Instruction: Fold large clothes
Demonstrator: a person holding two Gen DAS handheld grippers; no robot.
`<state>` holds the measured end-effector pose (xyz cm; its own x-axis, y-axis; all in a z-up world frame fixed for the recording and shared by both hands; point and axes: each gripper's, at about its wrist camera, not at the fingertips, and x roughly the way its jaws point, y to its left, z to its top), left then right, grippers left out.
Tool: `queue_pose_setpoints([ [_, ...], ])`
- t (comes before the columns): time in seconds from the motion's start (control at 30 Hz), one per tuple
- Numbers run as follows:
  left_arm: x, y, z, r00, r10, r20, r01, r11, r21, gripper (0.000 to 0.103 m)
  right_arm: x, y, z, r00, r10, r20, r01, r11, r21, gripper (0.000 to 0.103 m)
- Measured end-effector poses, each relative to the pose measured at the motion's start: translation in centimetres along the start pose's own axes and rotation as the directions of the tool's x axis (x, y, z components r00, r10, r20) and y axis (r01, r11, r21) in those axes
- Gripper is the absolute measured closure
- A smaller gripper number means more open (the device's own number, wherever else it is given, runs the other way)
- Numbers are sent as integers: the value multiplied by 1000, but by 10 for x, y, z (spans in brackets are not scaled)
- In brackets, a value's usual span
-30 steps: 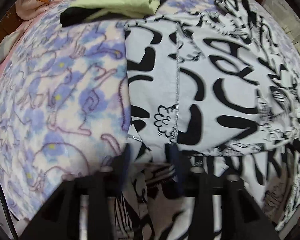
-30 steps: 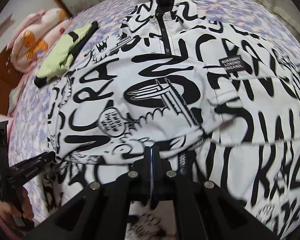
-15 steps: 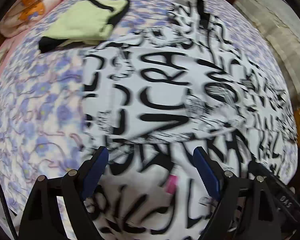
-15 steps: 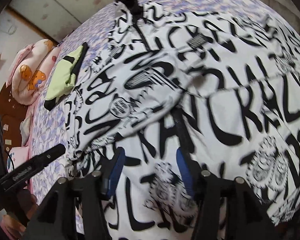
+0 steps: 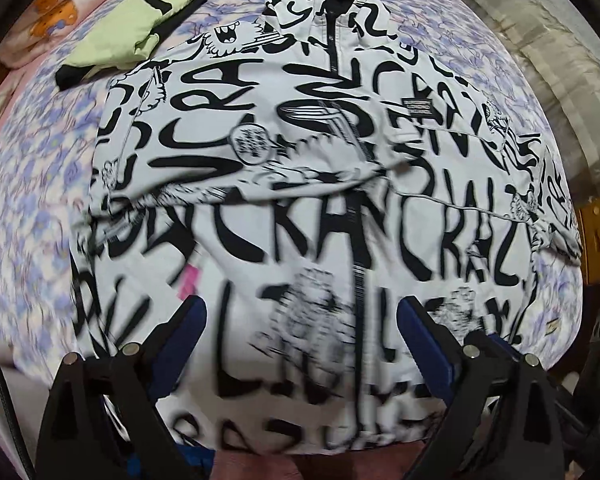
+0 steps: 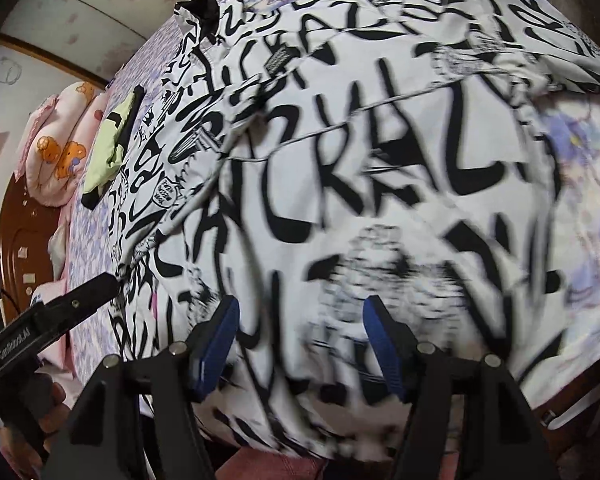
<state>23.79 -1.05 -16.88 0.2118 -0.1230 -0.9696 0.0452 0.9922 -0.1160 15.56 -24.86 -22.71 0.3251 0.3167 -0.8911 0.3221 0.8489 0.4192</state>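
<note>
Both grippers have let go of the white zip-front jacket printed with black graffiti lettering (image 5: pixel 340 184) and backed off from it; a second ago each pinched its fabric. Left gripper (image 5: pixel 300 340): blue pads spread wide and opening, nothing gripped. Right gripper (image 6: pixel 300 340): pads apart, opening, nothing pinched. Jacket lies on the lilac floral bedspread (image 5: pixel 32 184), sleeves folded across the chest, collar at the far end. Folded lime-green garment with black trim (image 5: pixel 128 36) sits just beside the jacket's far-left shoulder. Motion blur near the hem.
</note>
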Motion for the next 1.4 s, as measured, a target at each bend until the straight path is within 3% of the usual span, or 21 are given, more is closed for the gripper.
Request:
queue_pose_setpoints([
  [0.3,-13,-100,-20,1000,-1,15,1,1000,-22,7,-61,-87,31,999,37,6,-37,999,-16,37],
  [0.53,-10,-183,-17,999,-55,-3,55,998,8,7,-101,-178,60,996,59,59,-66,990,122,37],
  [0.73,-4,-244,-12,999,-35,-14,36,993,115,7,-119,-247,79,991,36,127,-63,974,218,37],
  [1.17,12,-319,12,1000,-6,-22,11,979,204,7,-138,-380,128,948,-63,313,-88,891,446,37],
  [1.3,16,-333,17,999,-21,-46,30,979,202,7,-139,-407,142,937,-113,331,-68,869,490,37],
  [1.4,19,-342,18,999,-21,-47,31,977,213,7,-134,-424,151,935,-93,342,-106,848,519,37],
])
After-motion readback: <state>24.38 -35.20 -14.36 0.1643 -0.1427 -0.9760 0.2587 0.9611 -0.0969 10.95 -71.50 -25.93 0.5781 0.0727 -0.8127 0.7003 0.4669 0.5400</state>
